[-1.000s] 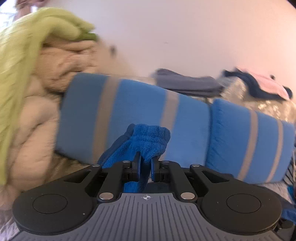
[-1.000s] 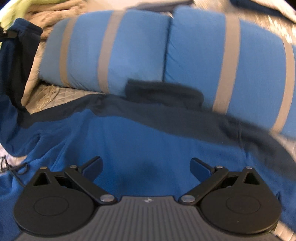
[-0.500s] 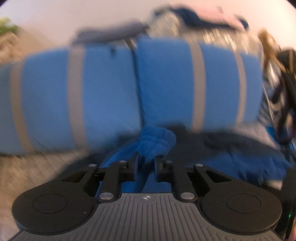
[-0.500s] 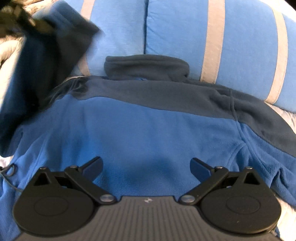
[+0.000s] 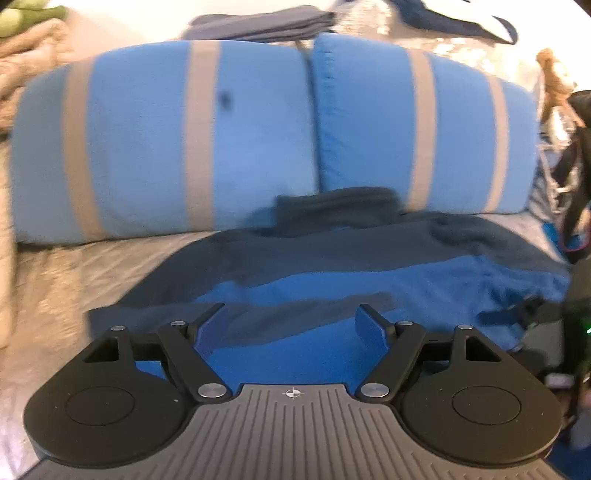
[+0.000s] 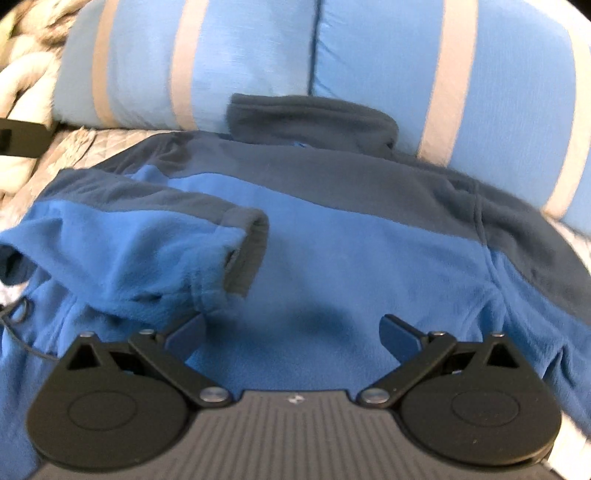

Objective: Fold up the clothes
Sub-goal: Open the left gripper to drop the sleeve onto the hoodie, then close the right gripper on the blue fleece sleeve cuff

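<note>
A blue fleece jacket (image 6: 351, 258) with a dark navy yoke and collar (image 6: 310, 118) lies back-up on the bed, its collar against the pillows. Its left sleeve (image 6: 147, 251) is folded across the back, the cuff (image 6: 247, 251) resting near the middle. My right gripper (image 6: 291, 332) hovers open just above the lower back, nothing between its fingers. In the left wrist view the same jacket (image 5: 369, 288) spreads ahead and my left gripper (image 5: 291, 328) stands open over it, empty.
Two blue pillows with beige stripes (image 5: 166, 140) (image 5: 424, 125) lean along the far side. Beige bedding (image 5: 22, 74) is piled at the left, folded clothes (image 5: 258, 26) lie behind the pillows. The grey quilted bedspread (image 5: 74, 277) shows left of the jacket.
My left gripper was shut on the blue sleeve; it carried it across the jacket, then opened and let go. The sleeve now lies folded over the back. The right gripper stayed open.
</note>
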